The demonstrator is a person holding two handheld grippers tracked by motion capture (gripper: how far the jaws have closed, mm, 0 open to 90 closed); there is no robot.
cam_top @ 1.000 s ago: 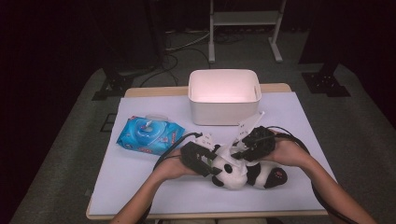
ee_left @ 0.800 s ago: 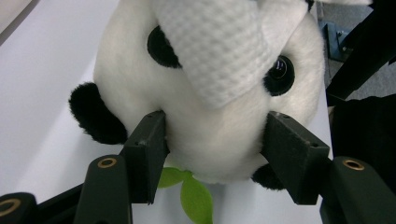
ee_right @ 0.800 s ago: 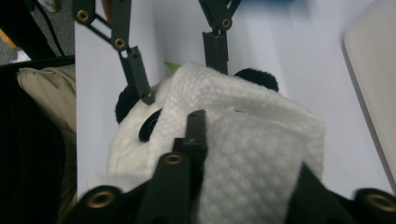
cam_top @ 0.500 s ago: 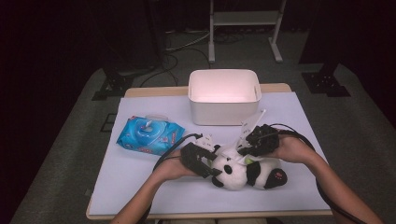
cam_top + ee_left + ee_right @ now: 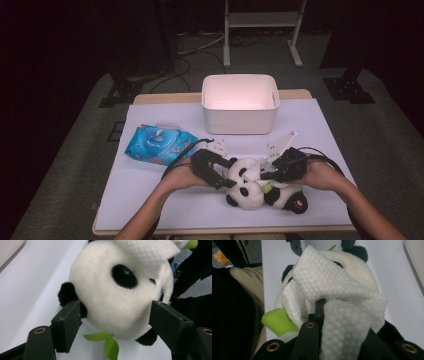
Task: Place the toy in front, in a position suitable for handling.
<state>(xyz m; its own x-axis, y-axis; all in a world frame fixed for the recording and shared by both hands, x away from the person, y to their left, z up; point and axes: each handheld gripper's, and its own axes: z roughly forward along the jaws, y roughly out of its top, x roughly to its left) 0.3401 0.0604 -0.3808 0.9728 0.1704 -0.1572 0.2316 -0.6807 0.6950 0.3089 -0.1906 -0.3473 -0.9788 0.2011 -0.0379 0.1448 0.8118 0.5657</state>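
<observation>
A black-and-white panda plush (image 5: pixel 250 192) lies on the white table cover near the front edge, a green leaf (image 5: pixel 105 340) at its mouth. My left gripper (image 5: pixel 227 180) straddles the panda's head (image 5: pixel 112 302). Its jaws have just been opening and stand open, the right pad (image 5: pixel 170 325) clear of the fur. My right gripper (image 5: pixel 264 175) has closed its jaws on a white textured wipe (image 5: pixel 332 282) within the last second. It holds the wipe shut and draped over the top of the panda's head (image 5: pixel 362 272). The wipe (image 5: pixel 147 250) hangs over the panda's forehead.
A white empty bin (image 5: pixel 240 112) stands at the back middle of the table. A blue pack of wipes (image 5: pixel 160 145) lies to the left. Both forearms come in from the front edge. Dark floor and equipment stands surround the table.
My right gripper has sunk a little toward the front, bringing the wipe onto the panda's head. The left hand and the panda have stayed in place.
</observation>
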